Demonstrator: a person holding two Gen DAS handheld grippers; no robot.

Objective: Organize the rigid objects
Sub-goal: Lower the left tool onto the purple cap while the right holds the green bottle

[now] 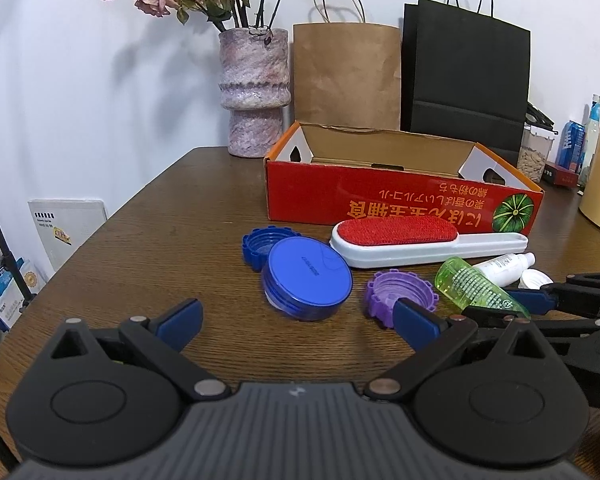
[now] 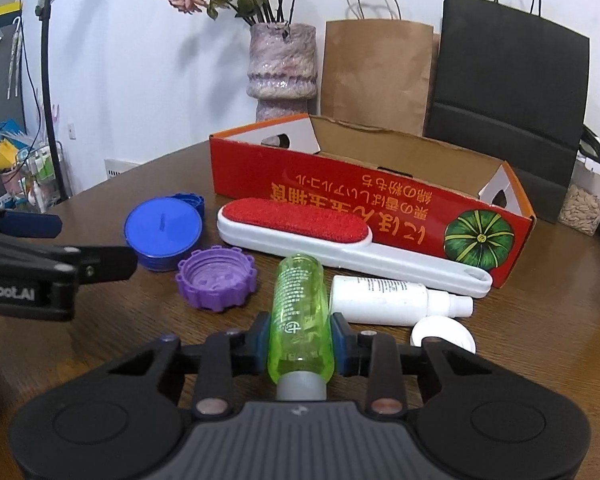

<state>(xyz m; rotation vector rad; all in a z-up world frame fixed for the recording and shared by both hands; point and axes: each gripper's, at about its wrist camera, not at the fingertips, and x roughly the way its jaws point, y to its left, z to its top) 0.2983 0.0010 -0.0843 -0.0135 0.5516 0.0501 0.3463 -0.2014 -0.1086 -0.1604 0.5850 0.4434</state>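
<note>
My left gripper (image 1: 298,316) hangs wide open and empty, lower left of frame, near the round blue plastic lidded jar (image 1: 308,282). My right gripper (image 2: 300,338), lower centre, is clamped on the translucent green plastic bottle (image 2: 300,300), lying flat on the brown wooden table (image 2: 540,340), likely to lift it boxward. Red cardboard box (image 2: 340,200), centre right: nothing visible inside

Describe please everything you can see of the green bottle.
The green bottle is translucent lime plastic with faint printed text and a grey cap end toward the right wrist camera. It lies on its side on the wooden table, beside a white bottle. The right gripper is shut on its lower body.
</note>
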